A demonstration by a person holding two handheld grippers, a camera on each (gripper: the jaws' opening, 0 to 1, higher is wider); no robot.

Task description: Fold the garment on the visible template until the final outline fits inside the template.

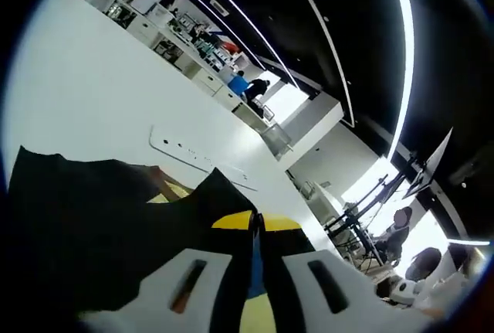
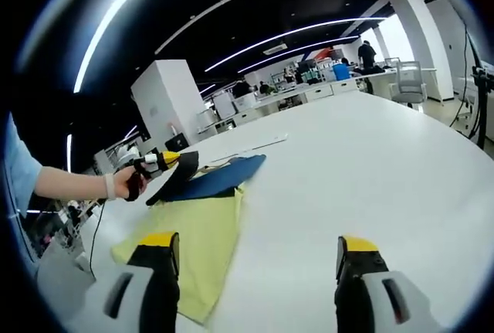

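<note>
Presently, near to far.
Right gripper (image 2: pixel 257 259): jaws spread wide, yellow-tipped, nothing between them; it hangs over the bare white table (image 2: pixel 370 163).
Template (image 2: pixel 199 244): pale yellow sheet lying flat on the table, just left of the right gripper's left jaw in the right gripper view.
Left gripper (image 1: pixel 256 229): jaws pressed together, pinching an edge of the dark garment (image 1: pixel 85 225); seen in the right gripper view as the other gripper (image 2: pixel 164 159), held in a person's hand (image 2: pixel 127 182).
Garment: dark blue cloth, its far part lying flat at the template's far end (image 2: pixel 220 177), the pinched edge lifted off the table and folded up at the left gripper.
White strip (image 1: pixel 197 155): flat on the table just beyond the garment.
Background: desks, a white pillar (image 2: pixel 166 105), seated people well beyond the table.
</note>
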